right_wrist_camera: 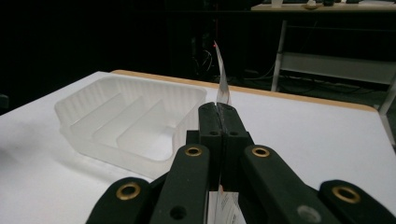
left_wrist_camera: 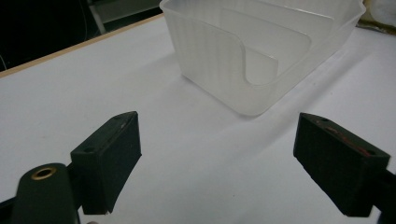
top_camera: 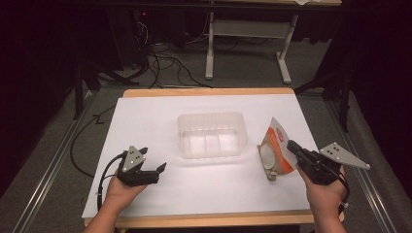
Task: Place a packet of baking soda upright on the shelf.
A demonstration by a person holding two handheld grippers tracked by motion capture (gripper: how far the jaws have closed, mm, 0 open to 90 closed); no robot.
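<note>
An orange and white snack pouch (top_camera: 275, 151) hangs just above the table's right side, my right gripper (top_camera: 293, 145) shut on its edge. In the right gripper view the jaws are pressed together on the pouch (right_wrist_camera: 223, 84), seen edge-on as a thin sheet rising above them. A clear plastic bin (top_camera: 211, 135) with inner dividers sits at the table's middle, left of the pouch. My left gripper (top_camera: 156, 170) rests low at the front left, open and holding nothing. In the left gripper view its fingers (left_wrist_camera: 109, 154) stand wide apart, facing the bin (left_wrist_camera: 261, 51).
A white sheet (top_camera: 145, 126) covers the wooden table. Behind the table stand a white metal frame (top_camera: 248, 43) and loose cables (top_camera: 165, 63) on the floor. Dark surroundings lie to both sides.
</note>
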